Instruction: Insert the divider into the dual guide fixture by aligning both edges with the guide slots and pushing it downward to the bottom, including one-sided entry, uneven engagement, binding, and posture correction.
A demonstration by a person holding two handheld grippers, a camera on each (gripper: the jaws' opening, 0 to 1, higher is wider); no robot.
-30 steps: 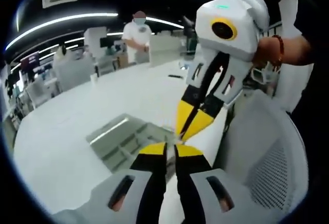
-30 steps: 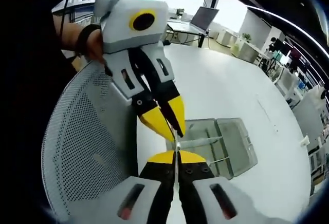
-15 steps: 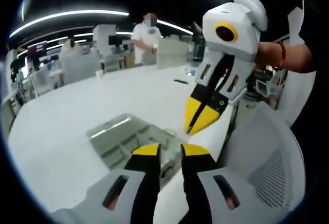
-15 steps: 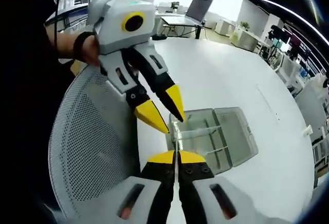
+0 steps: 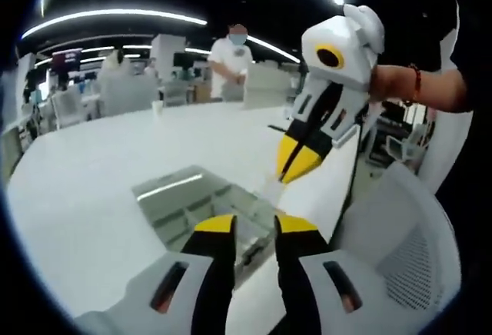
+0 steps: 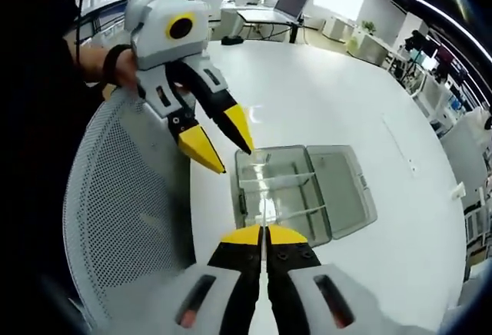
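The dual guide fixture (image 6: 283,167), a clear plastic box with its lid folded open, lies on the white table (image 6: 323,97); in the left gripper view the fixture (image 5: 178,195) sits just past my own jaws. My right gripper (image 6: 263,232) is shut on the thin clear divider (image 6: 263,210), seen edge-on and held above the box's near edge. In the left gripper view the right gripper (image 5: 283,178) comes in from the right with the divider (image 5: 270,190) hanging from its tips. My left gripper (image 5: 255,226) is open and holds nothing; in the right gripper view the left gripper (image 6: 235,161) hovers beside the box's far corner.
A white mesh chair back (image 5: 400,250) stands at the table's near edge, close under both grippers, and the chair (image 6: 131,220) also fills the left of the right gripper view. A person (image 5: 234,54) stands at the far side. Desks and a laptop (image 6: 296,1) lie beyond.
My left gripper has opened and drawn back from the divider. The right gripper stays shut on it, and the view now looks more directly down on the box.
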